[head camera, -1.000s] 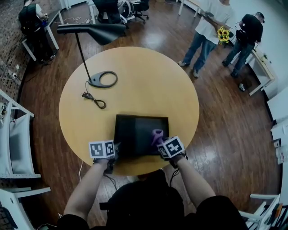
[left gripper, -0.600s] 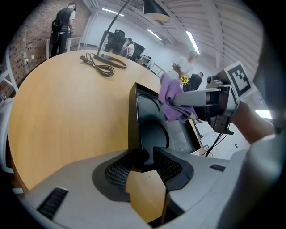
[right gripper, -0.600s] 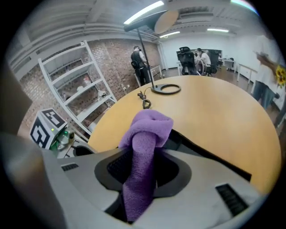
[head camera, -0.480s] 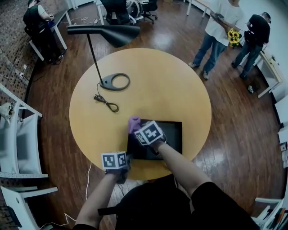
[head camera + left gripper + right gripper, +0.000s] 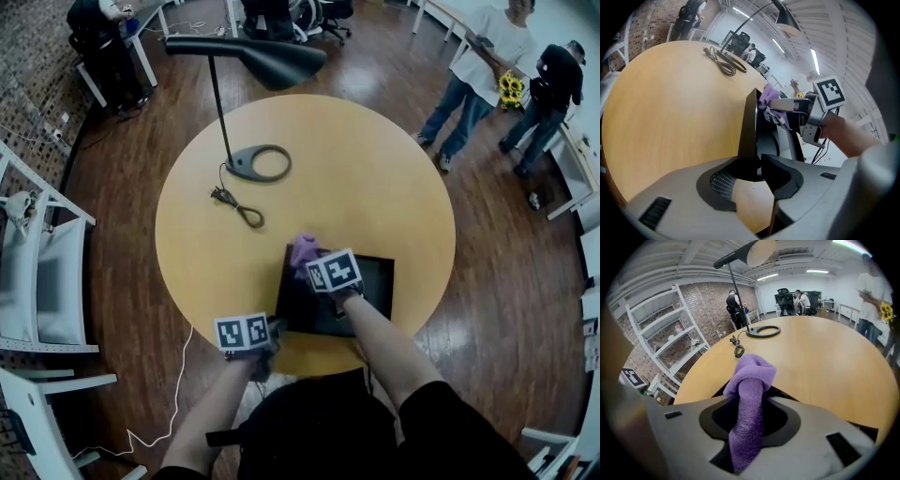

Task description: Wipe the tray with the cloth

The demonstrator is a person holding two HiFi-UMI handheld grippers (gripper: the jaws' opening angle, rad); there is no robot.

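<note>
Right gripper view: my right gripper (image 5: pixel 751 417) pinches the purple cloth (image 5: pixel 752 376) between its jaws. The bunched end sticks out ahead, over a corner of the black tray (image 5: pixel 375 277). My left gripper (image 5: pixel 757 169), its jaws just narrowed, clamps the tray's edge — the round table (image 5: pixel 670 108) spreads beyond.

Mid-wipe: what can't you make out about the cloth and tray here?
- Whether cloth touches tray: head view, right gripper covers the contact.
- Dirt on tray: head view, too dark and small.
- Tray floor: left gripper view shows it nearly edge-on; right gripper view, cloth and gripper body block it.
</note>
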